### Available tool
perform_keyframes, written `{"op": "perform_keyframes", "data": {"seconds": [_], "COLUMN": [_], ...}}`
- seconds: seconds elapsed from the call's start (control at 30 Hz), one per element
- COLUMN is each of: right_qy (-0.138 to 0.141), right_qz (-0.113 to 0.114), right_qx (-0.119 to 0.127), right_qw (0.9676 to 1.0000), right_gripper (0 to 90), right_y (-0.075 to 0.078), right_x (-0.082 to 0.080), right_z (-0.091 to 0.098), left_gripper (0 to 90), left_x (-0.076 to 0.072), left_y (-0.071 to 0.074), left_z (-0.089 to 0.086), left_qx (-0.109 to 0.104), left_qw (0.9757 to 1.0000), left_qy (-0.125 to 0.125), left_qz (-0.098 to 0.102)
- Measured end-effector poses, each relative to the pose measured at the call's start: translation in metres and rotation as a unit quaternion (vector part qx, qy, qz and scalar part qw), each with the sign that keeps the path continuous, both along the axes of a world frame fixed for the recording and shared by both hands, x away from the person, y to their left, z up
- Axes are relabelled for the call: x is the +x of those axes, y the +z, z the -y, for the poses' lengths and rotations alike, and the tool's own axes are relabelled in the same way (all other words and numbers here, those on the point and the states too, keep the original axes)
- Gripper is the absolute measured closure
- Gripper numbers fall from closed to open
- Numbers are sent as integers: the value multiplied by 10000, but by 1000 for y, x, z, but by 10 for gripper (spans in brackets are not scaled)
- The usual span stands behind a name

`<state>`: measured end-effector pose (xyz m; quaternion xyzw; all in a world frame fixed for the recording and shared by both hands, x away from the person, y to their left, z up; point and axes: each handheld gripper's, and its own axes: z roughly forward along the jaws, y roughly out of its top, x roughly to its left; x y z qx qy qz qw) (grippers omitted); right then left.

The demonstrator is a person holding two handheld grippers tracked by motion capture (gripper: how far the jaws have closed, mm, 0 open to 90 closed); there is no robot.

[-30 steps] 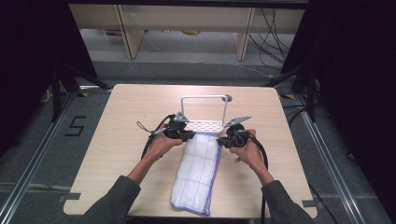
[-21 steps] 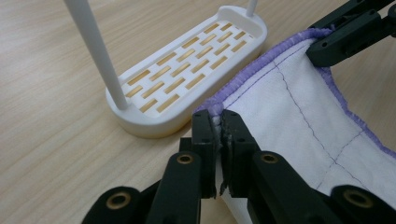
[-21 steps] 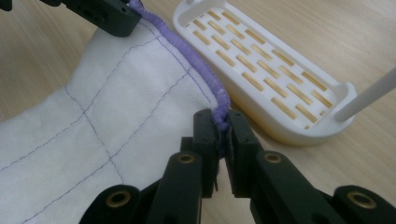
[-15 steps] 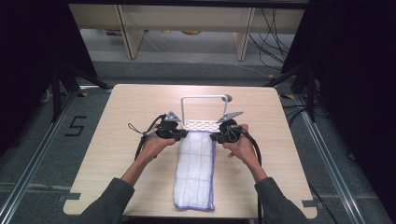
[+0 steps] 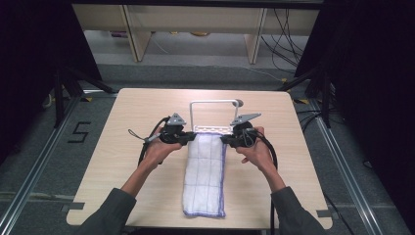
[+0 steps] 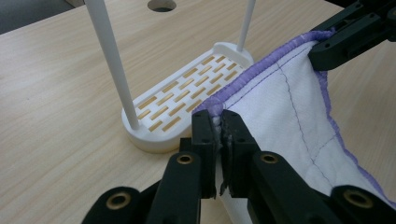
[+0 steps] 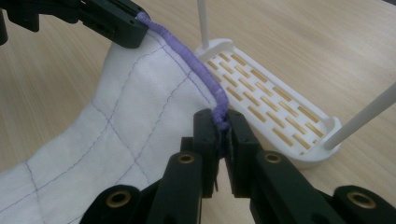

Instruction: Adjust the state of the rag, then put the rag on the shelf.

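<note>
"One cloth (image 5: 204, 176), one white rack (image 5: 213, 128)?"
"Confirmed. Cloth's long axis runs from the rack toward the person; left gripper (image 5: 188, 138) and right gripper (image 5: 226, 139) jaws clamp its rack-side corners."

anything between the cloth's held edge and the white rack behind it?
Nothing visible. Both grippers, left and right, pinch the cloth by its far purple-trimmed corners, just short of the rack. Bare table lies between, and the rack's rail carries nothing.
</note>
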<state>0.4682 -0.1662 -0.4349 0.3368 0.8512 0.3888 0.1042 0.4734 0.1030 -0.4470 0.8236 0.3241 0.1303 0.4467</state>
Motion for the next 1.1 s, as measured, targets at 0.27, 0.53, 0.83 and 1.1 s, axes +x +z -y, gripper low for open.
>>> {"op": "perform_keyframes", "data": {"seconds": [0.27, 0.53, 0.83, 1.1], "right_qy": [70, 51, 113, 143], "right_qz": [23, 287, 452, 557], "right_qx": [90, 249, 253, 295], "right_qw": [9999, 9993, 9986, 9979], "right_gripper": [844, 844, 844, 844], "right_y": [14, 34, 48, 55], "right_x": [-5, -12, -15, -17], "right_z": [4, 11, 8, 7], "left_gripper": [844, 843, 844, 844], "left_x": [-6, -15, -15, -18], "left_y": [11, 35, 47, 57], "left_z": [0, 3, -1, -1], "left_qx": [-34, -203, -260, -193], "left_qw": [9999, 9992, 9987, 9984], "left_qy": [-39, -28, -36, -40], "left_qz": [105, 347, 440, 524]}}
